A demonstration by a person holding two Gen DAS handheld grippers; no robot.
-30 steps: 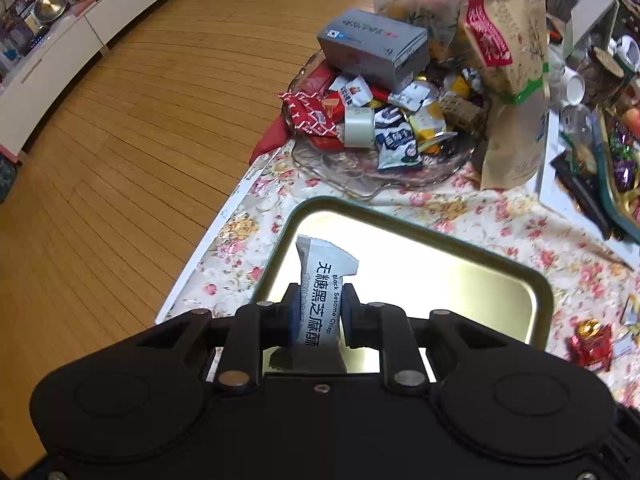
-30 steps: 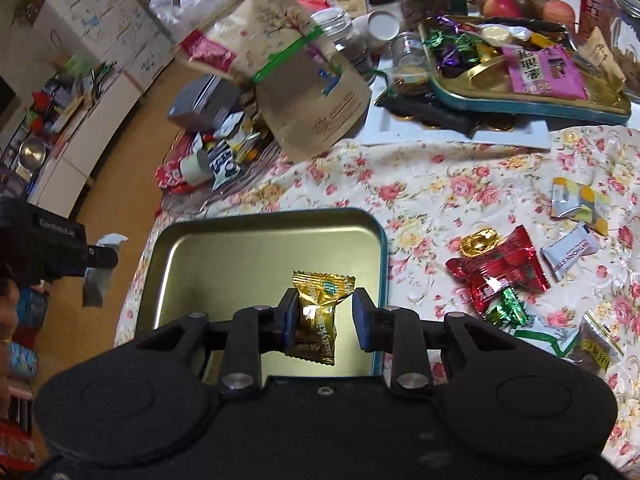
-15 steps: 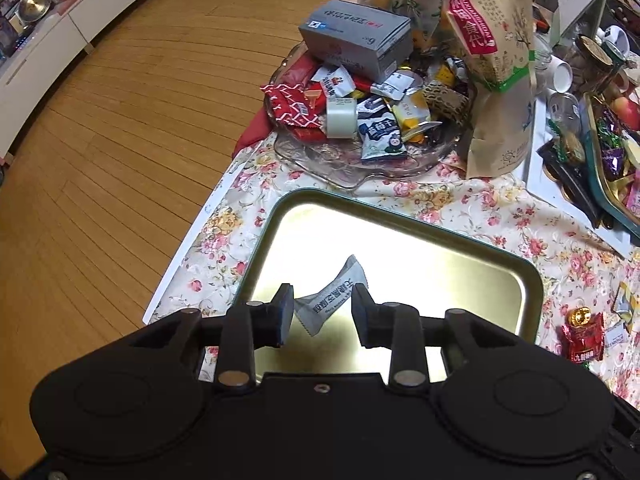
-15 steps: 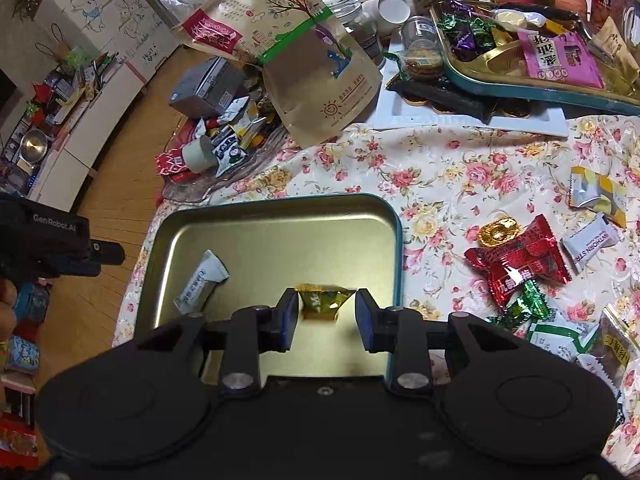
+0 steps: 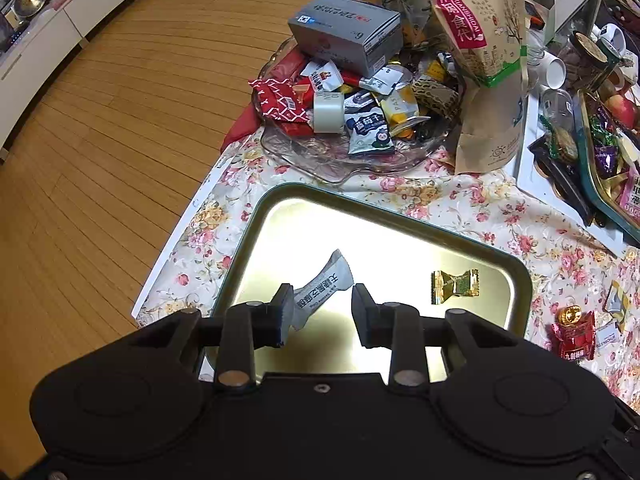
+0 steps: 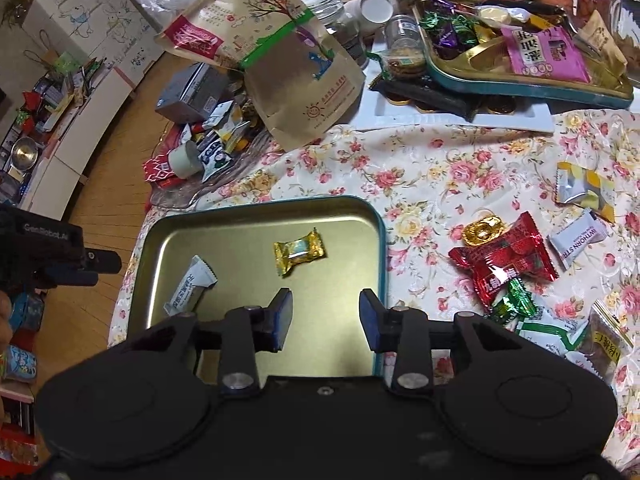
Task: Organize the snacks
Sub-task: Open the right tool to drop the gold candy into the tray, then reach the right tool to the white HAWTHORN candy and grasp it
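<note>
While both grippers hang over the gold-lined tin tray [image 6: 372, 216], two snacks are seen lying in it: a grey-white sachet [image 6: 190, 286] printed with Chinese characters and a gold-wrapped candy [image 6: 298, 250]. The left gripper [image 5: 318, 312] and right gripper [image 6: 326, 318] have just been opening; nothing is gripped, though the sachet's end seems to lie beneath the left jaws. "WTHORN" is read on a white packet [image 6: 578, 240] on the flowered tablecloth [image 6: 440, 168], beside a wooden floor [image 5: 100, 140].

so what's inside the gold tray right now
Two snacks lie in the tray: a grey-white sachet near its left side and a gold candy near the middle. The near end of the tray is hidden behind the right gripper.
</note>
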